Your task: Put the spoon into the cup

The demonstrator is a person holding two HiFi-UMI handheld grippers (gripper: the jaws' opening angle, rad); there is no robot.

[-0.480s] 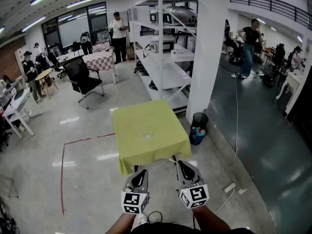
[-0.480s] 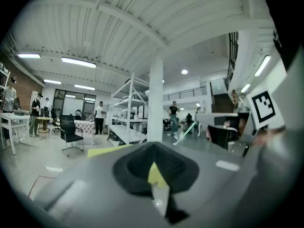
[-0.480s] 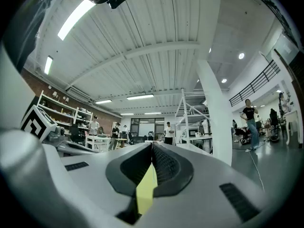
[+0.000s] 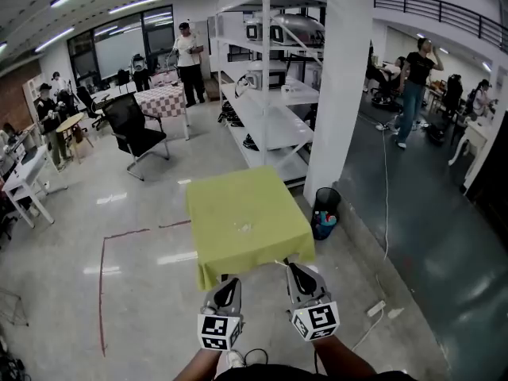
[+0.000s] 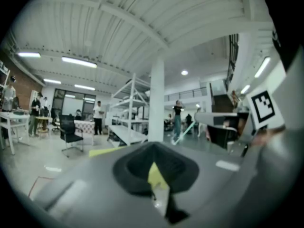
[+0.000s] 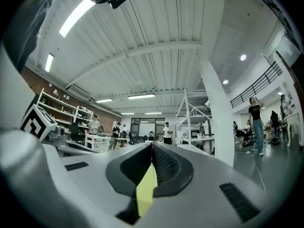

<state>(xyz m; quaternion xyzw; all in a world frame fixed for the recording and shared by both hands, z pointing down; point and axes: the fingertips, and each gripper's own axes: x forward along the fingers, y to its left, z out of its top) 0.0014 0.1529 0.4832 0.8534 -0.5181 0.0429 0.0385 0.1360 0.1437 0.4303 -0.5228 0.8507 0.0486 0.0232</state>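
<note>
A table with a yellow-green cloth (image 4: 222,213) stands ahead of me on the floor. A small pale, glassy thing (image 4: 244,228) lies near its middle, too small to tell as cup or spoon. My left gripper (image 4: 226,286) and right gripper (image 4: 298,273) hang side by side just short of the table's near edge, above the floor. In the left gripper view the left gripper (image 5: 154,147) has its jaws together and holds nothing. The right gripper (image 6: 152,146) in its own view is likewise shut and empty. A sliver of yellow cloth shows between each pair of pads.
A white pillar (image 4: 341,86) and white metal shelving (image 4: 274,78) rise behind the table. A black bin (image 4: 323,209) stands at the pillar's foot. A black office chair (image 4: 135,129) and a checked table (image 4: 163,98) are far left. People stand at the back and right. A cable (image 4: 373,308) runs over the floor.
The view has shifted slightly, so the table sits a touch further right. Both grippers stay in the same place, shut. The person at the far right has raised their arms.
</note>
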